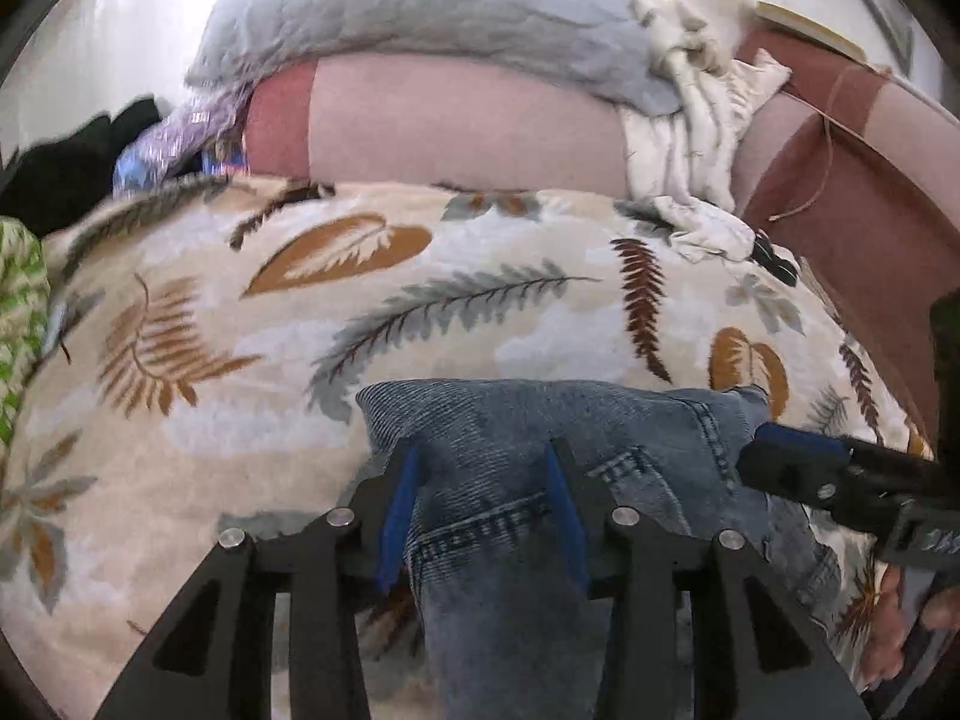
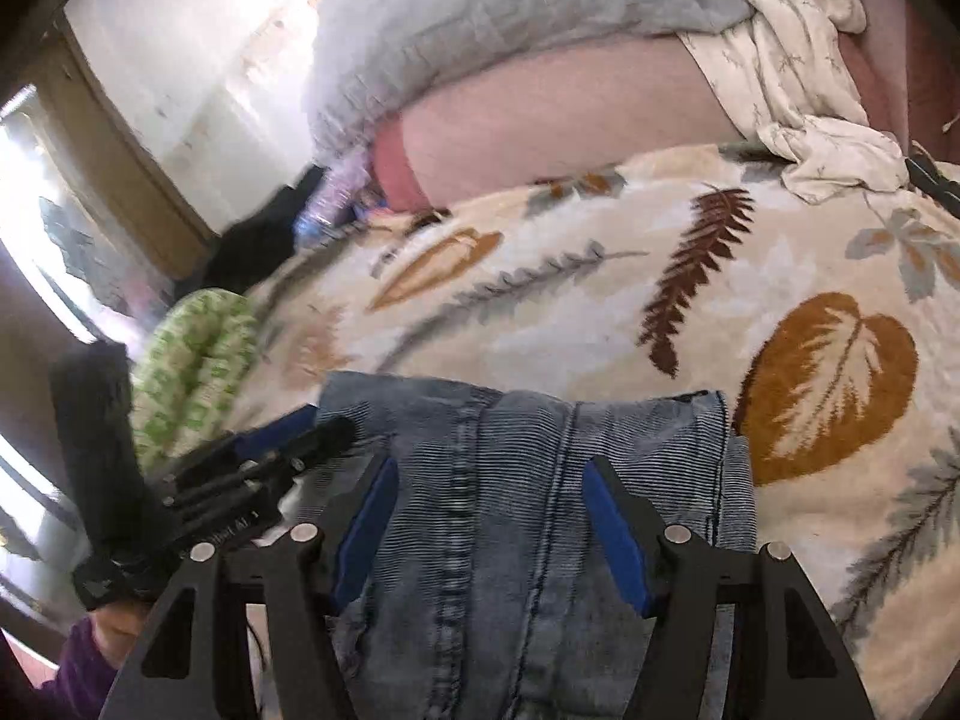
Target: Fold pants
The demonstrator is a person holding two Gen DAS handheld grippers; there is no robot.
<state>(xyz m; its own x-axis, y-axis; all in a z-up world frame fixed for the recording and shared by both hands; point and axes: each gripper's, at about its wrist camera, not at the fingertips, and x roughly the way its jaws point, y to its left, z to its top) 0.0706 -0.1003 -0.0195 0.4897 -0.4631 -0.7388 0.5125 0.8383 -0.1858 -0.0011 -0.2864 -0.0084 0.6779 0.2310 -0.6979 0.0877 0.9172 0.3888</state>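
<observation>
On the bed, a cream blanket (image 1: 492, 312) printed with brown, ochre and grey leaves is spread as the working surface, and the blue denim pants (image 1: 540, 468) are laid on its near part, folded into a stacked bundle with seams and a pocket showing. The left tool (image 1: 483, 510) is recorded over the pants with its blue-padded jaws apart, denim lying between them but not pinched; no contact of the pads with the cloth can be confirmed. The right tool (image 2: 492, 528) is likewise held above the bundle with its jaws set wide apart, the pads clear of the fabric on both sides. Each tool is seen from the other's view at the pants' edge. No containers are shown. Beyond the blanket, a pink sheet (image 1: 456, 120) is exposed, and a grey quilt (image 1: 420, 18) is heaped upon it. A crumpled white cloth with a twig print (image 1: 690, 138) is lying to the right of the quilt, reaching the blanket's far edge. A green-and-white patterned fabric (image 2: 192, 360) is bunched at the blanket's left edge, with dark clothing (image 1: 72, 162) and a purple item (image 1: 180, 138) beyond it. A white wall and a wooden frame (image 2: 120, 162) are recorded at the left in the right wrist view, with bright daylight beside them. Part of a hand (image 1: 900, 618) is visible at the lower right of the left wrist view.
</observation>
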